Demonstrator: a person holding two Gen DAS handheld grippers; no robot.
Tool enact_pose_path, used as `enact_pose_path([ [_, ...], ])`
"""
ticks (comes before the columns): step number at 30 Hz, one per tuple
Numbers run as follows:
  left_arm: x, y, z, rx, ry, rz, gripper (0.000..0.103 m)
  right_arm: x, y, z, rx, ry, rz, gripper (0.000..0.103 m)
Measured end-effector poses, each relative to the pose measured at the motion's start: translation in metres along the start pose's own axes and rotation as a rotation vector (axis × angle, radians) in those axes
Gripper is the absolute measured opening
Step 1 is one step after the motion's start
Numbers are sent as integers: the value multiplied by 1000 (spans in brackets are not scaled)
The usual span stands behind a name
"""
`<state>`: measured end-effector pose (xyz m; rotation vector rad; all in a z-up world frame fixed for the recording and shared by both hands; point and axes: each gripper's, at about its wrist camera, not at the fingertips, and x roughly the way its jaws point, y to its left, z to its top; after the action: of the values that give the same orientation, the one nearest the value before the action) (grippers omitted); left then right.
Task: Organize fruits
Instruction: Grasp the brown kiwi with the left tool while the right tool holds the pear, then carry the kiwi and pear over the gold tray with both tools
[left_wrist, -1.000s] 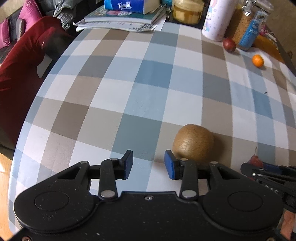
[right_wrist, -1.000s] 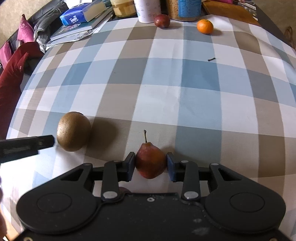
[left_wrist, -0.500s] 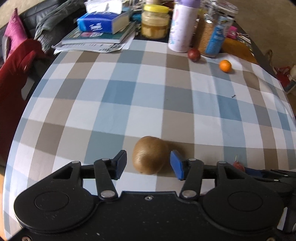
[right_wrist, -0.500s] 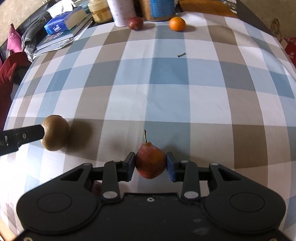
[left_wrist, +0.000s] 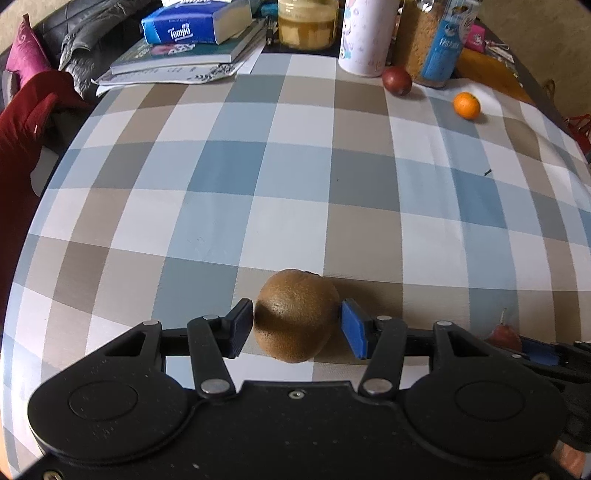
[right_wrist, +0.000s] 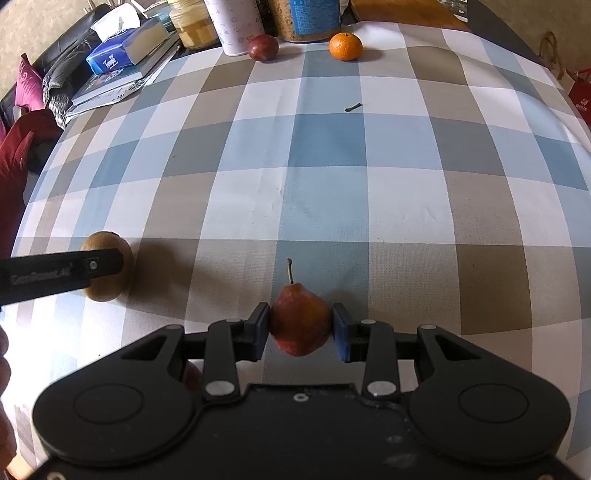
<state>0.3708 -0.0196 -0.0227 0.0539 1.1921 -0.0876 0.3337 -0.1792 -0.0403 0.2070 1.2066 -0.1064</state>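
Right gripper clamped on a red pear, pads flat against both sides, stem aimed straight away from the camera, long axis running along the fingers. Left gripper spread wide around a brown kiwi sitting on the checked tablecloth, left pad just about touching, a sliver of gap at the right pad; kiwi's long axis roughly along the fingers too. Farther back, a dark red fruit and a mandarin near the jars, well apart from both.
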Motion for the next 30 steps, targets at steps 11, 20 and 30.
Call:
enact_pose_path([
  [11,12,-2,2,-6,16,15,61,-1,0,-1,-8,-7,-1,37],
  [20,15,-1,3,-24,21,12,60,-1,1,-1,0,-6,-5,37],
  [30,4,4,-8,-49,52,-49,60,-12,-5,-8,19,-11,-31,37],
])
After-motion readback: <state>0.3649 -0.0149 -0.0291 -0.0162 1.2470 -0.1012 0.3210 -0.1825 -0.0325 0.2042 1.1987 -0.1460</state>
